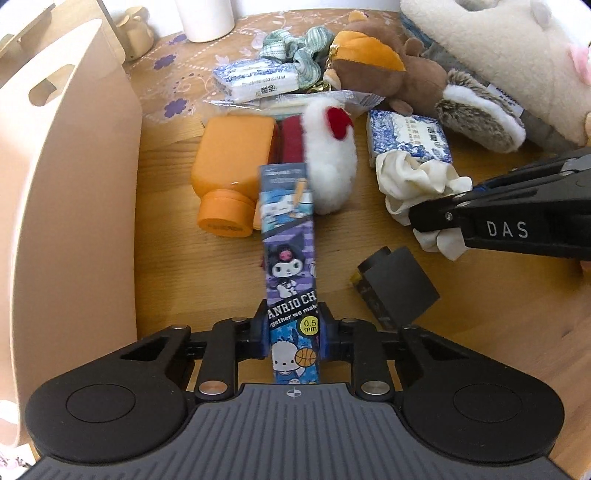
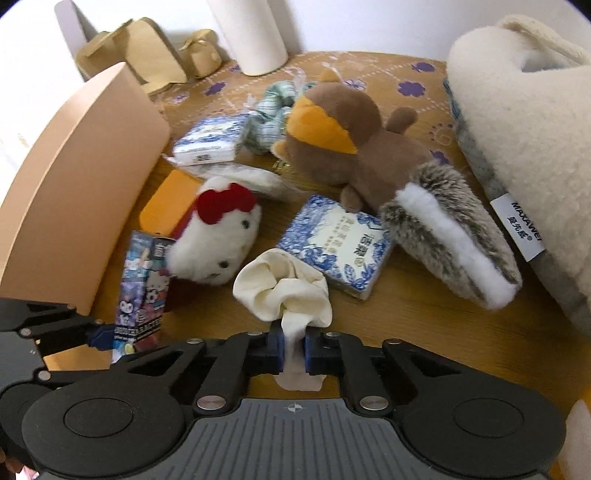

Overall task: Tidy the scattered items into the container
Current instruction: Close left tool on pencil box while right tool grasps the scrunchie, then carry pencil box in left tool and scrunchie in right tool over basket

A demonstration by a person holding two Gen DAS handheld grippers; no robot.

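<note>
My left gripper (image 1: 293, 330) is shut on a long Sanrio cartoon pen box (image 1: 288, 236), held above the table and pointing forward; it also shows in the right wrist view (image 2: 142, 291). My right gripper (image 2: 294, 349) is shut on a cream scrunchie (image 2: 284, 288), which also shows in the left wrist view (image 1: 417, 184). The beige container (image 1: 66, 192) stands at the left, its wall also in the right wrist view (image 2: 74, 177). Scattered on the table lie an orange bottle (image 1: 231, 170), a white plush with a red bow (image 2: 218, 240) and a brown squirrel plush (image 2: 351, 147).
Two blue-patterned tissue packs (image 2: 336, 247) (image 2: 208, 142), a green striped scrunchie (image 2: 269, 114), a black block (image 1: 397, 288) and a big cream plush (image 2: 524, 129) crowd the table. A white roll (image 2: 251, 33) and small paper bags (image 2: 147, 51) stand at the back.
</note>
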